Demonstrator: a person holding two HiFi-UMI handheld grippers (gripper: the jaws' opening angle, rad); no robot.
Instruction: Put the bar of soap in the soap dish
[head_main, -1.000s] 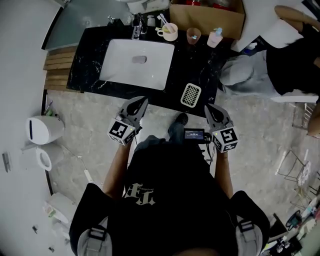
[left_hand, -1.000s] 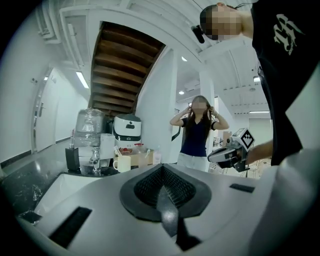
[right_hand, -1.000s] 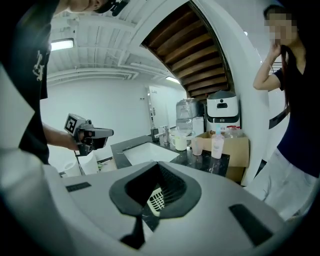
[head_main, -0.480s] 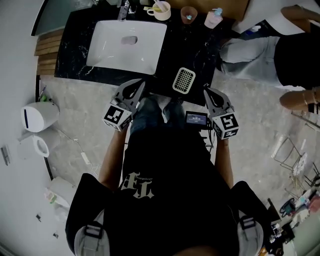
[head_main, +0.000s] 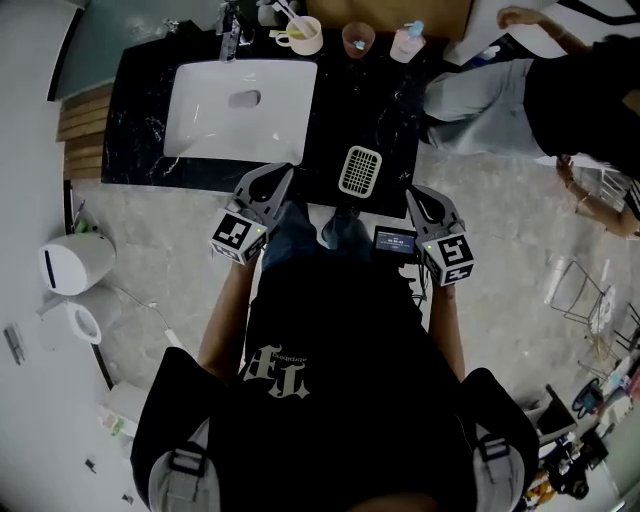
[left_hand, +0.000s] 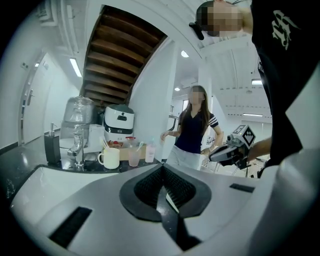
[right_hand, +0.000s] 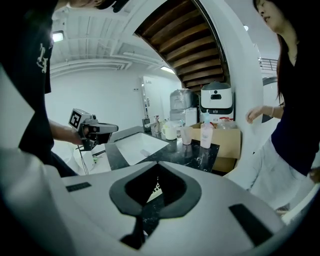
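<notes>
Shut and empty beside the dish (head_main: 360, 171), the left gripper (head_main: 283, 178) and right gripper (head_main: 412, 195) could knock it while seeking the unseen soap.

Black marble tabletop (head_main: 385, 110), white sink (head_main: 205, 125) set in, slotted soap dish (head_main: 360, 171) near front edge, mug (head_main: 303, 36), cup (head_main: 357, 40), pink bottle (head_main: 406, 44) at back.

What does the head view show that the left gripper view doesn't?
Head view only: the white rounded container on the floor and the small lit screen at the wearer's waist. Left gripper view only: the brown slatted wooden stair underside, the clear water jug and the white appliance with a black panel. Both: the cream mug, the black marble counter, the right gripper and the bystander in a dark top.
</notes>
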